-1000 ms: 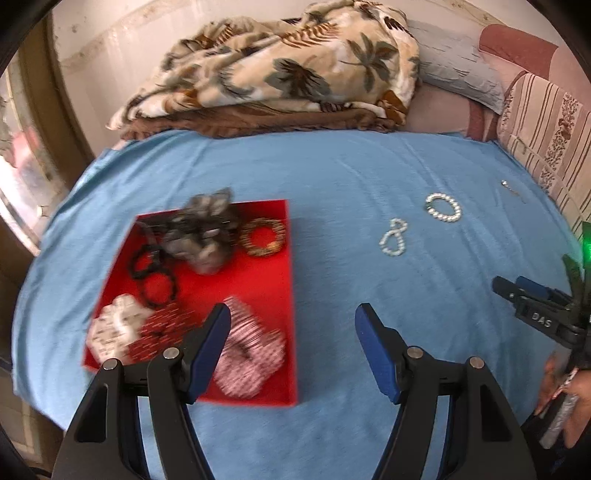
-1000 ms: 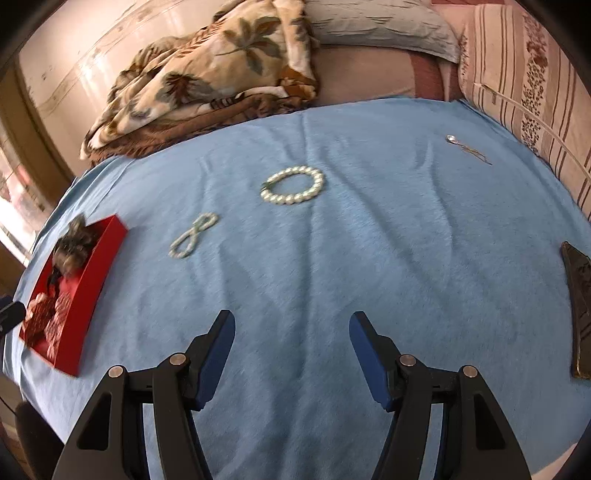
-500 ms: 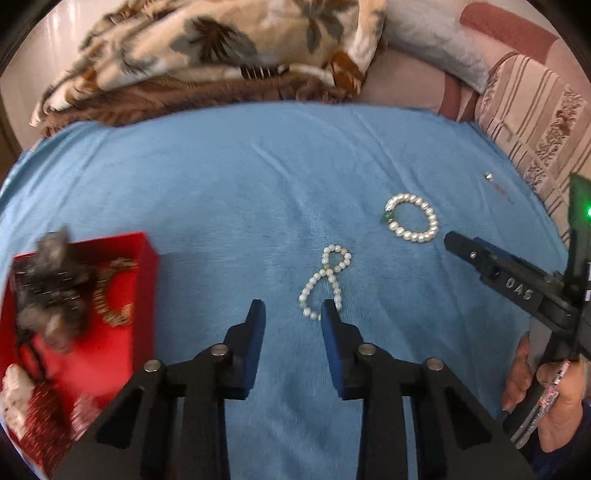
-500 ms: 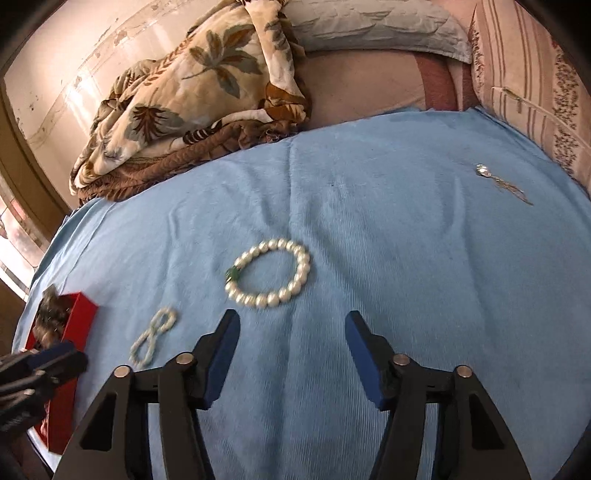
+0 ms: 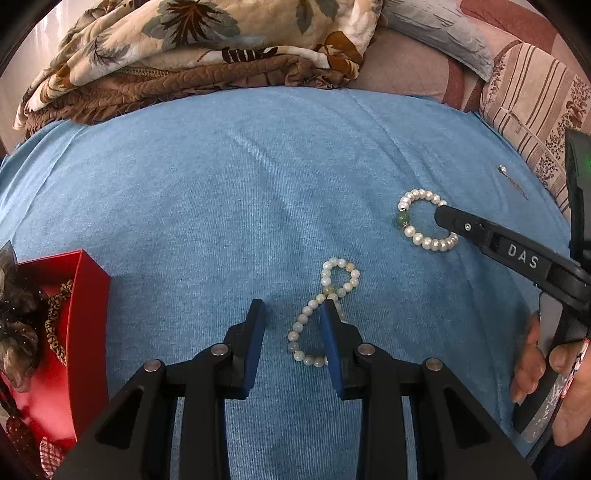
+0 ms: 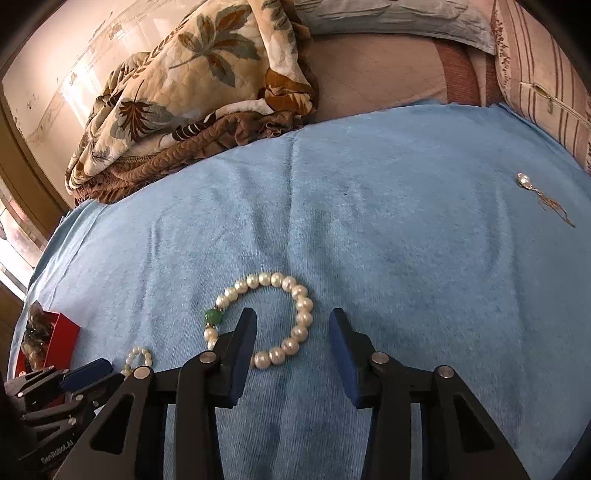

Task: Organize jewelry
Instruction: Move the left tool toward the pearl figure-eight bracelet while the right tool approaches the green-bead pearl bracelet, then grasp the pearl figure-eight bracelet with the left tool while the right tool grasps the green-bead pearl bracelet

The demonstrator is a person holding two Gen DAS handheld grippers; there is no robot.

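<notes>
A pale bead bracelet (image 5: 322, 314), twisted into a figure eight, lies on the blue bedspread. My left gripper (image 5: 291, 314) is open, and the bracelet's lower loop lies between its fingers, by the right one. A white pearl bracelet (image 6: 266, 317) with a green bead lies flat further right; it also shows in the left wrist view (image 5: 424, 221). My right gripper (image 6: 291, 321) is open, and the pearl bracelet's right side lies between its fingers. A red tray (image 5: 85, 295) at the left holds scrunchies and a leopard bangle.
A thin silver pendant chain (image 6: 543, 199) lies at the far right of the bedspread (image 5: 221, 192). A folded leaf-print quilt (image 5: 207, 48) and pillows (image 5: 436, 33) line the back. A striped cushion (image 5: 532, 107) sits at the right edge.
Both grippers moved forward and down onto the bracelets. My left gripper swung right from the red tray and narrowed. My right gripper closed in on the pearl bracelet.
</notes>
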